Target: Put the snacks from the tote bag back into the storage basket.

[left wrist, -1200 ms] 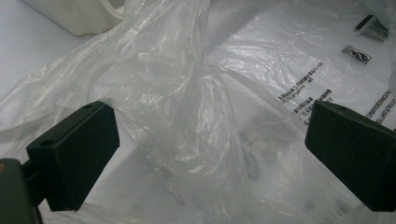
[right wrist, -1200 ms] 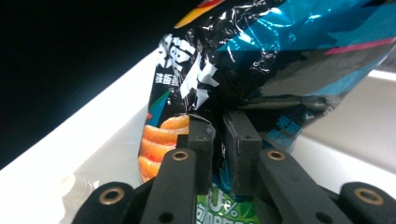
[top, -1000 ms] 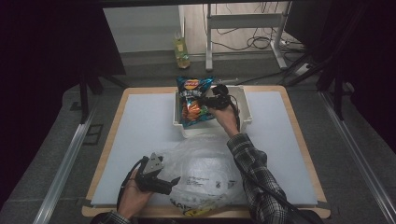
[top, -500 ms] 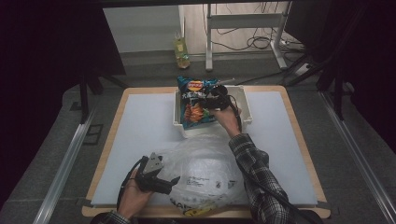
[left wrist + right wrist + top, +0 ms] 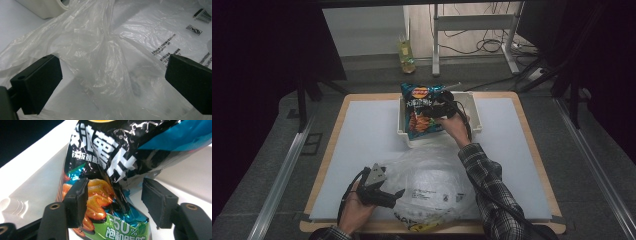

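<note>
**A:** Where is the chip bag?

**B:** Upper middle of the high view. The chip bag stands slanted in a white bin at the far side of the table, its top edge poking over the bin's far rim. In the right gripper view the chip bag takes up the top and centre of the frame, with the bin's white wall at the left.

**A:** And the right gripper?

**B:** The right gripper sits at the bag, just right of centre in the bin. Seen from its own camera, the right gripper has its jaws partly apart; they have just been opening. A crumpled fold of the bag hangs between them. The left jaw lies against the printed front, while the right jaw stands clear of the foil, so nothing is pinched.

**A:** The other hand?

**B:** Lower left of the high view. The left gripper rests at the edge of a clear plastic bag spread over the near side of the table. In its own view the left gripper has its jaws wide apart, with the plastic bag bunched in folds between them, touched by neither.
</note>
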A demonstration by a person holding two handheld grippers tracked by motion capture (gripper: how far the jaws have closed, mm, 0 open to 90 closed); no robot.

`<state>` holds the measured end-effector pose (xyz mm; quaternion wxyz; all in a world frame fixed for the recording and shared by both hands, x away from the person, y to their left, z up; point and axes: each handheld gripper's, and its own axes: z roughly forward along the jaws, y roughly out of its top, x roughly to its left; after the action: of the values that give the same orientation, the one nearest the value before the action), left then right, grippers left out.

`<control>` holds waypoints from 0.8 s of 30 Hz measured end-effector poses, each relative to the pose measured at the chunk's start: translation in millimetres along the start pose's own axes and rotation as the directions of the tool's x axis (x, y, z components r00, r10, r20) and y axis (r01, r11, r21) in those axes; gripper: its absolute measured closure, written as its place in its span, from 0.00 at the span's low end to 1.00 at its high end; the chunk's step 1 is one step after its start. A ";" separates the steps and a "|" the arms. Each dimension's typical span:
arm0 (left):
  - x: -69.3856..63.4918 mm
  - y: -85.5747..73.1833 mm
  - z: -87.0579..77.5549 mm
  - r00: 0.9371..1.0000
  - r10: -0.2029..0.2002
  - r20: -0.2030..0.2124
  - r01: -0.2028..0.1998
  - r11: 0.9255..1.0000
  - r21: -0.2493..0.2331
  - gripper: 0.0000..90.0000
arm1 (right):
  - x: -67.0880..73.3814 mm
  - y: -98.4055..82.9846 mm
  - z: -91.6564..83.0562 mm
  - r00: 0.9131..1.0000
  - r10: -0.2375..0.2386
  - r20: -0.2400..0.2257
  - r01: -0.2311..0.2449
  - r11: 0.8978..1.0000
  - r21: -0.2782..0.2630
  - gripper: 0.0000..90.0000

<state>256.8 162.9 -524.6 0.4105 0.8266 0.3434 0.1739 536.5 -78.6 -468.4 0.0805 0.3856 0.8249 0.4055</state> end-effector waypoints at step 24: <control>-1.2 0.3 -0.1 1.000 0.004 0.007 -0.004 1.000 -0.006 0.01 | 9.1 3.1 -12.2 0.998 -0.064 0.024 0.064 0.998 -0.006 0.24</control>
<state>256.0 162.0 -524.3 0.4138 0.8266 0.3400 0.1729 526.6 -78.5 -456.5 0.1045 0.3637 0.8343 0.4009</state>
